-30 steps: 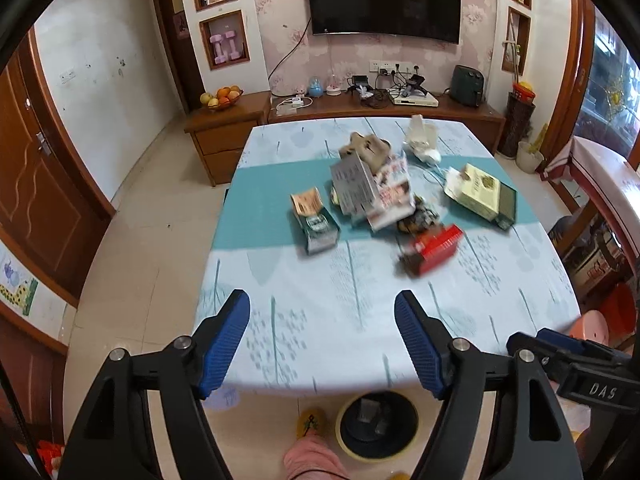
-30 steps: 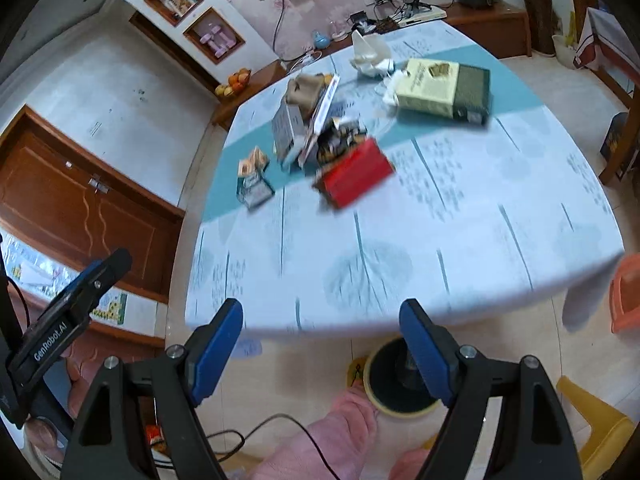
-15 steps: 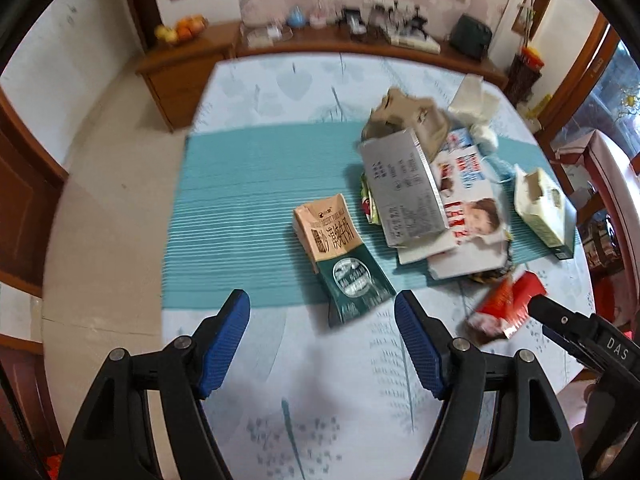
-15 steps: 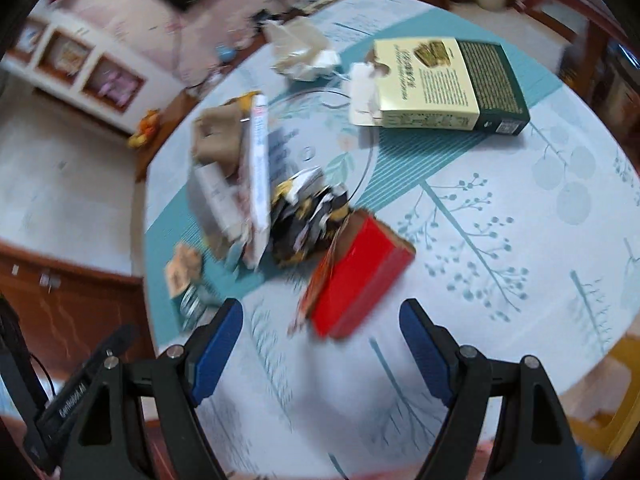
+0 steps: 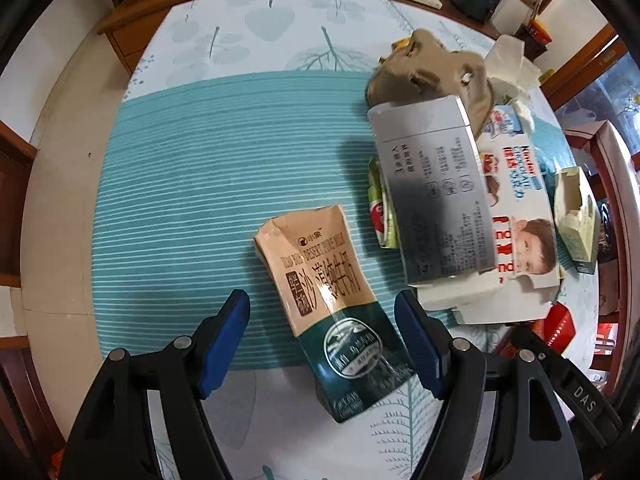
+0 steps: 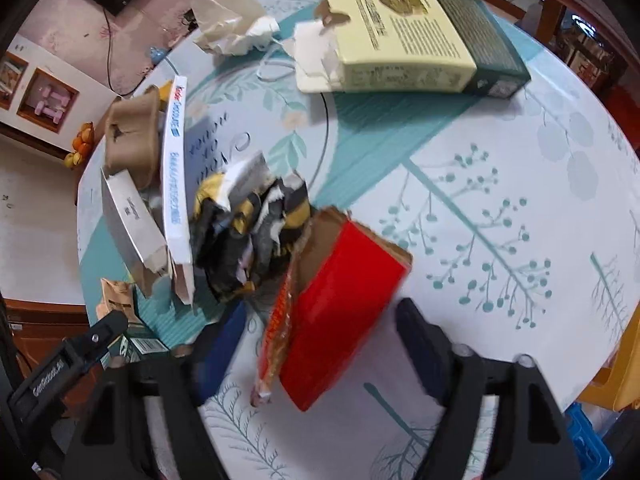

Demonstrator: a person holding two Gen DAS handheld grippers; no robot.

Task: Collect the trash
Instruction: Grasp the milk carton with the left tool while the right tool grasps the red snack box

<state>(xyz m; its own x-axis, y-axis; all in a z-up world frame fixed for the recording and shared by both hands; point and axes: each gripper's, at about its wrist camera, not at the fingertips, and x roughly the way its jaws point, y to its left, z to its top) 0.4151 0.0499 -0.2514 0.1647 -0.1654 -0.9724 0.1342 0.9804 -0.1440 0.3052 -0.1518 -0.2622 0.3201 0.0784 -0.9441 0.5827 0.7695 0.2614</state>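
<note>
Both grippers spread wide over litter on the teal-striped tablecloth (image 5: 180, 184).

Left gripper (image 5: 322, 340) straddles the flattened tan-and-green milk carton (image 5: 332, 304), pads not touching. Right gripper (image 6: 320, 340) straddles the torn red cardboard box (image 6: 340, 300), just beside a crumpled black-and-yellow wrapper (image 6: 252, 232).

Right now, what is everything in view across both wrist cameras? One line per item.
Milk carton: one, tan and dark green, flattened, between the left tongs' fingers.
Red box: one, torn open, between the right tongs' fingers.
Silver box: one, lying on the white Kinder box.
Brown paper tray: one, behind the silver box.
Black-yellow wrapper: one, crumpled, beside the red box.
Yellow-green box: one, far side.
White paper: crumpled, far edge.
Tablecloth: teal and white.
Left tongs: open.
Right tongs: open.
</note>
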